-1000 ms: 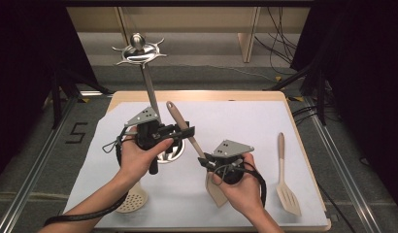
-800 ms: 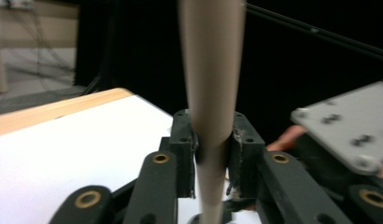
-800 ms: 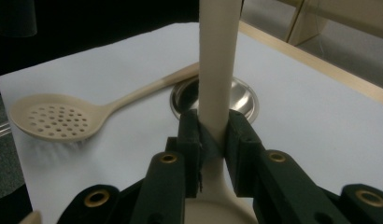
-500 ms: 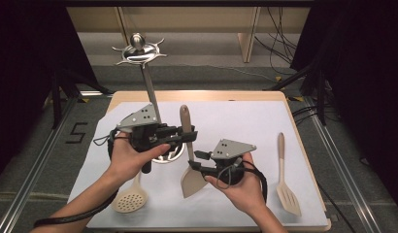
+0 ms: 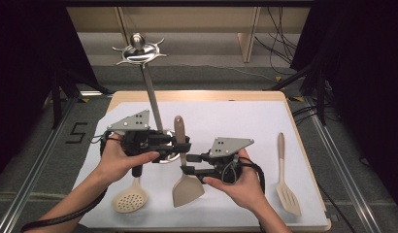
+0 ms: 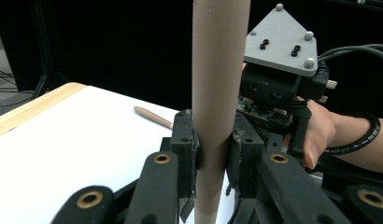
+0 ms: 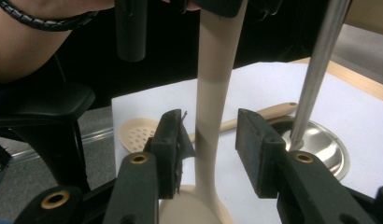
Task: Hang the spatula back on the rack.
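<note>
Utensils around the stand

The stand's base [image 5: 169,154] sits mid-table; the spatula [image 5: 186,187] just right-front of it, the skimmer [image 5: 130,200] left-front, the slotted turner [image 5: 285,184] far right.

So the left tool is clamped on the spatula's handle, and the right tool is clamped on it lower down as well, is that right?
Not quite. The left tool is clamped on the spatula handle, but the right tool, having just been opening, only straddles the handle lower down: the right gripper view shows gaps between its pads and the handle.
</note>
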Demonstrator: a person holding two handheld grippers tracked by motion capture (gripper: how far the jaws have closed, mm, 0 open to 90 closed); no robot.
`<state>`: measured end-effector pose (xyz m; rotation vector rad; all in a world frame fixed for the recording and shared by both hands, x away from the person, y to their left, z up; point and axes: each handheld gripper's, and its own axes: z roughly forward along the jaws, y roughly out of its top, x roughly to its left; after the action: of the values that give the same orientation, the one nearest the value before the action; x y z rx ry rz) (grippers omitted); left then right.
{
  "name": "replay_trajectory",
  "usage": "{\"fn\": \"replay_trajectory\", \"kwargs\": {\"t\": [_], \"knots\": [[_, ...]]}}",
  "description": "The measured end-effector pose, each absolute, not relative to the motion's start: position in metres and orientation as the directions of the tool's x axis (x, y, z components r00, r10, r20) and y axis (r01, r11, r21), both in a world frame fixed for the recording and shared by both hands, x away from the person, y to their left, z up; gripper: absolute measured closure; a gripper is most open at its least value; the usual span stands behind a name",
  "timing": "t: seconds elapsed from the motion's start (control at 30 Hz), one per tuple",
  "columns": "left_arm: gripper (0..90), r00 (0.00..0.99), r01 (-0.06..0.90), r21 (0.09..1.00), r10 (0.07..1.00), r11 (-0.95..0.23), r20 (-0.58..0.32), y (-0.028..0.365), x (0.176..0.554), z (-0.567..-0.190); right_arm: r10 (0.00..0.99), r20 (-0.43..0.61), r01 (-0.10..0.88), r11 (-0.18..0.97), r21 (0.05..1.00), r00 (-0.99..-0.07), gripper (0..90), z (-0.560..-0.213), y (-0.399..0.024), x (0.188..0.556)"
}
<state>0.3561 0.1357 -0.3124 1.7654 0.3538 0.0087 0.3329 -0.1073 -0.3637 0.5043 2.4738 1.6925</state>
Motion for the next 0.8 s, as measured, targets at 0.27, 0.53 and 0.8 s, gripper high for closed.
{"fn": "replay_trajectory", "kwargs": {"t": [0.27, 0.53, 0.8], "knots": [[74.7, 0.956, 0.245, 0.954, 0.208, -0.173, -0.208, 0.134, 0.355, -0.31, 0.254, 0.094, 0.18, 0.342, 0.922, -0.963, 64.0, -0.363, -0.107, 0.337], [74.6, 0.962, 0.242, 0.953, 0.17, -0.184, -0.212, 0.132, 0.354, -0.308, 0.159, 0.156, 0.2, 0.311, 0.929, -0.975, 77.2, -0.365, -0.108, 0.345], [62.9, 0.954, 0.218, 0.967, 0.239, -0.13, -0.183, 0.134, 0.356, -0.31, 0.252, 0.198, 0.273, 0.311, 0.91, -0.947, 79.4, -0.36, -0.106, 0.338]]}}
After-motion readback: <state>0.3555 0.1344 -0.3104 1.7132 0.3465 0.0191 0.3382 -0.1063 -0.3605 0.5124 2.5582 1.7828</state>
